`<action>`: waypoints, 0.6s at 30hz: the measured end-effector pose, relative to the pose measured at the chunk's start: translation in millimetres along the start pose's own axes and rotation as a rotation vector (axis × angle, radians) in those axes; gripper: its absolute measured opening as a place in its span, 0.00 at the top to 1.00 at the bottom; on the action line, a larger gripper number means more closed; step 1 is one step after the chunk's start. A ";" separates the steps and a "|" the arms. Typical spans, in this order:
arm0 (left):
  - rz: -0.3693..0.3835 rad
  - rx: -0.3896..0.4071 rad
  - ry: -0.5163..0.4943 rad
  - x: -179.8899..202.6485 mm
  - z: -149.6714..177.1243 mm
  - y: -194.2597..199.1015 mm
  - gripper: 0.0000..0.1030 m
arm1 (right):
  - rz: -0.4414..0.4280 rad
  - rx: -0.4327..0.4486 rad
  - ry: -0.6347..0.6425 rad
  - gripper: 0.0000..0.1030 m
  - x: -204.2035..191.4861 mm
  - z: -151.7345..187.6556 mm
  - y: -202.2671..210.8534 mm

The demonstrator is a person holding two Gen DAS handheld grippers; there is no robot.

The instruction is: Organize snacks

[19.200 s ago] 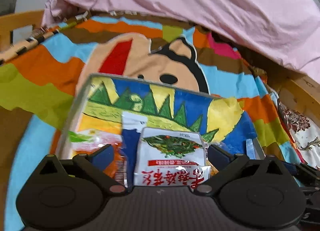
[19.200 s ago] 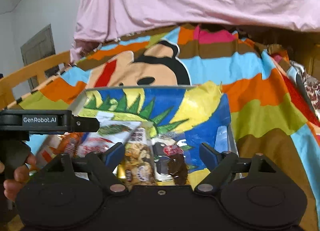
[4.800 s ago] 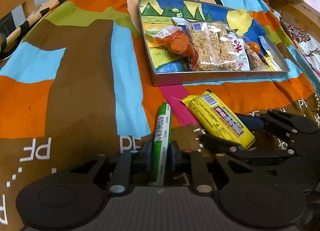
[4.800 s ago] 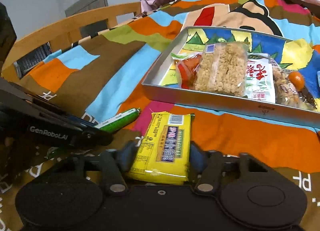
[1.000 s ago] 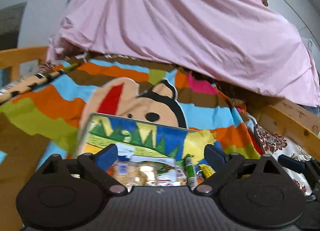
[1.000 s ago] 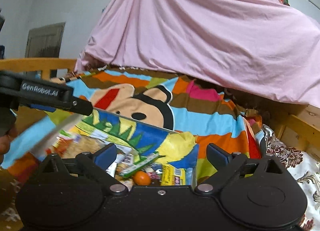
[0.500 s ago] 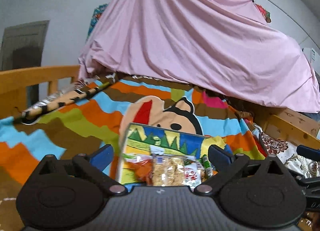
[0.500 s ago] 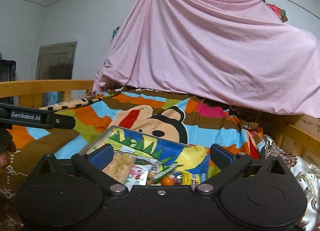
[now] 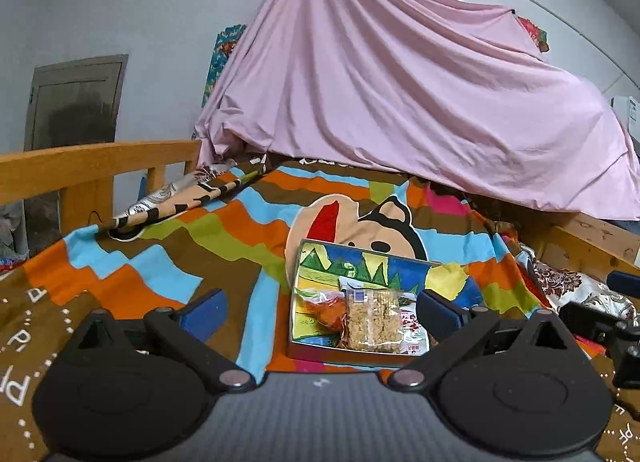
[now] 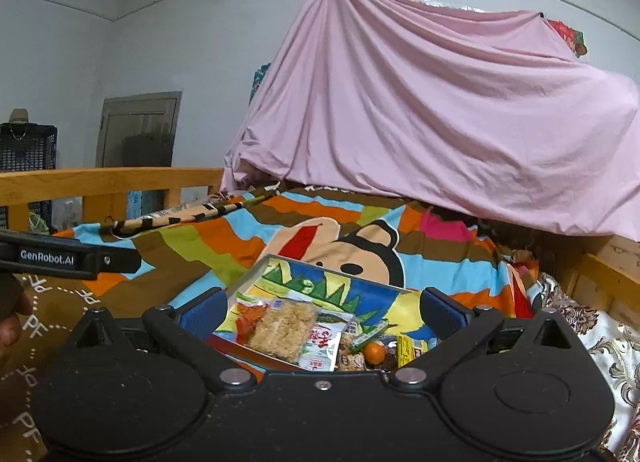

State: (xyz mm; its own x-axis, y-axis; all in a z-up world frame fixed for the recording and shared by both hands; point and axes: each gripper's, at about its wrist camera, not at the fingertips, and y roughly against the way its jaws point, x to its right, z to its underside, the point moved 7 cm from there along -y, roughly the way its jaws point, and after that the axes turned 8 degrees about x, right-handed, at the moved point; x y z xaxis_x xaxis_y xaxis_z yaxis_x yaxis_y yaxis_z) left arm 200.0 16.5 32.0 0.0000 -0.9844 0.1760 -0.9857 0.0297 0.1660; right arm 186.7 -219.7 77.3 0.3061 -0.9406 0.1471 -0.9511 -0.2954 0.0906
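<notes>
Left wrist view: left gripper (image 9: 320,312) pointed slightly downward over the bed; its jaws have just been opening and stand wide apart with nothing between the pads. Blue pad-tipped fingers (image 9: 204,312) frame the scene. The snack tray (image 9: 340,352) lies on the striped cartoon blanket (image 9: 224,230) at about 1 o'clock from the gripper's centre, ahead of and apart from the fingertips. In it, a clear pack of puffed-rice bars (image 9: 374,320) lies in the middle, an orange snack bag (image 9: 326,312) touching its 9 o'clock side, a white-and-red packet (image 9: 412,332) at 3 o'clock. Part of the right gripper's body shows at the 3 o'clock edge.

Right wrist view: right gripper (image 10: 322,312) also tipped a little downward; its jaws have likewise just been opening, now spread wide and empty. Tray (image 10: 244,280) at 12 o'clock, partly hidden by the gripper body. Rice-bar pack (image 10: 282,328) centre-left, a green stick (image 10: 370,332), a small orange ball (image 10: 375,352) and a yellow bar (image 10: 406,348) toward 1 o'clock; whether they overlap is hard to tell. At the 9 o'clock edge is the left gripper's body, with a hand (image 10: 10,322) under it. Pink sheet (image 10: 420,122) hangs behind.
</notes>
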 end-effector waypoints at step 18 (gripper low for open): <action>-0.030 0.036 -0.036 -20.0 0.4 54.1 0.00 | -0.001 -0.047 -0.066 0.01 -25.0 0.3 37.0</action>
State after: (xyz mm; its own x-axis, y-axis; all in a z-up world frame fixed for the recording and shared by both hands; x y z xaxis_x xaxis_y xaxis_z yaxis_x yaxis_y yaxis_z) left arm 146.7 37.8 37.1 0.0243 -0.9904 0.1359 -0.9907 -0.0057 0.1359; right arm 143.8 -207.1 76.7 0.3024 -0.9497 0.0816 -0.9472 -0.2898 0.1375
